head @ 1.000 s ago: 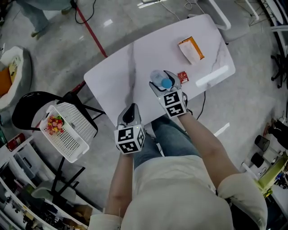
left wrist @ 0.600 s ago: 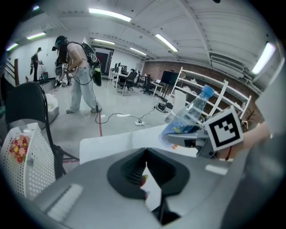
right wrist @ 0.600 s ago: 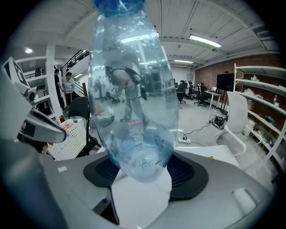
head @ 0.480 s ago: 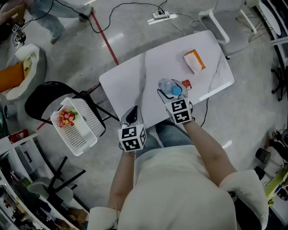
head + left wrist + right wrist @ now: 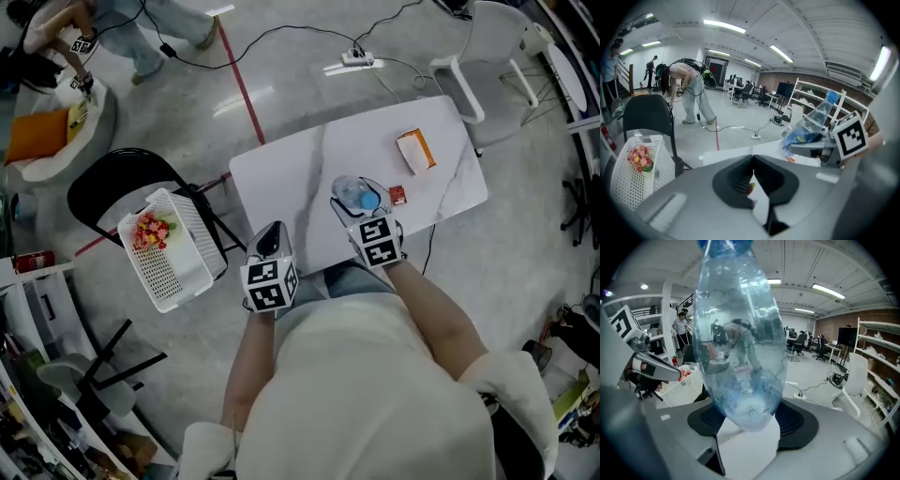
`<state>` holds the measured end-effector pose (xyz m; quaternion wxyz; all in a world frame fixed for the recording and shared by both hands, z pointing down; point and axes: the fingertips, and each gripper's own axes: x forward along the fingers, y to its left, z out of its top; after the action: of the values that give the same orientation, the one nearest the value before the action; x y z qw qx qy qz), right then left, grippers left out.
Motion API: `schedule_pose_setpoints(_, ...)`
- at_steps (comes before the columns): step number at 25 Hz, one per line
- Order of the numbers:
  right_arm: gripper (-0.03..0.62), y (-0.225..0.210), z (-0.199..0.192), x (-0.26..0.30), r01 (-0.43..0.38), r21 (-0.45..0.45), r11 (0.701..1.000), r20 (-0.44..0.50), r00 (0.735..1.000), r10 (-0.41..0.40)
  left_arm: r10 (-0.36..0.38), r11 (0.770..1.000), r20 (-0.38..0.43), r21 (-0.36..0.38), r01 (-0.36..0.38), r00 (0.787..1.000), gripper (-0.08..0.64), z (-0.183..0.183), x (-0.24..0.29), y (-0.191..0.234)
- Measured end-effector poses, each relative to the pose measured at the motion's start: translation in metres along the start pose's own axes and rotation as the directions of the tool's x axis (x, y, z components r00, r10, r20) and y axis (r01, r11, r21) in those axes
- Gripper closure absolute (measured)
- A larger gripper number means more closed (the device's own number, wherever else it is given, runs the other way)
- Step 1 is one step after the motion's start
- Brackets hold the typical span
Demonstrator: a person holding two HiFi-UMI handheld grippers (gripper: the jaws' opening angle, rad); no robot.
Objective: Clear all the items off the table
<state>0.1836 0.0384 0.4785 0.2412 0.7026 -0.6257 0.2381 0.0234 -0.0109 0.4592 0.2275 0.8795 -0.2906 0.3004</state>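
Observation:
My right gripper is shut on a clear plastic bottle with a blue cap, held above the near edge of the white table. In the right gripper view the bottle stands upright between the jaws and fills the middle. My left gripper hovers at the table's near edge, left of the bottle, jaws shut with nothing in them. On the table's right part lie an orange box and a small red packet.
A white basket with a colourful item rests on a black chair left of the table. A white chair stands beyond the table's far right corner. Cables and a power strip lie on the floor. A person bends over at the far left.
Both grippers have risen, the right one still holding the bottle. The head view has pulled back, so the table looks smaller and further off.

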Motion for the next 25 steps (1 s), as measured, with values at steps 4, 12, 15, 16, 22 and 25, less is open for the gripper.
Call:
schedule_pose_setpoints(4,0.270,0.027,0.016,0.003,-0.039,-0.042,0.998,0.012,0.999,0.040,0.035,0.999,0.032,-0.018,-0.035,0.999,0.552,0.005,-0.019,0.023)
schedule_pose_setpoints(12,0.270,0.100,0.051,0.019,-0.166,-0.147,0.975,0.020,0.985,0.170,0.124,0.989,0.065,-0.085,-0.118,0.990,0.552,0.004,-0.056,0.076)
schedule_pose_setpoints(15,0.270,0.133,0.062,0.026,-0.210,-0.177,0.962,0.019,0.976,0.217,0.162,0.981,0.068,-0.119,-0.153,0.984,0.552,-0.005,-0.075,0.101)
schedule_pose_setpoints(16,0.270,0.144,0.065,0.028,-0.225,-0.187,0.956,0.019,0.972,0.233,0.176,0.977,0.069,-0.131,-0.166,0.982,0.552,-0.008,-0.081,0.109)
schedule_pose_setpoints(22,0.270,0.202,0.086,0.042,-0.307,-0.245,0.919,0.017,0.947,0.321,0.252,0.953,0.070,-0.192,-0.235,0.965,0.552,-0.022,-0.110,0.152)
schedule_pose_setpoints(25,0.270,0.229,0.094,0.047,-0.348,-0.274,0.897,0.010,0.931,0.364,0.290,0.938,0.074,-0.219,-0.268,0.954,0.552,-0.028,-0.125,0.170)
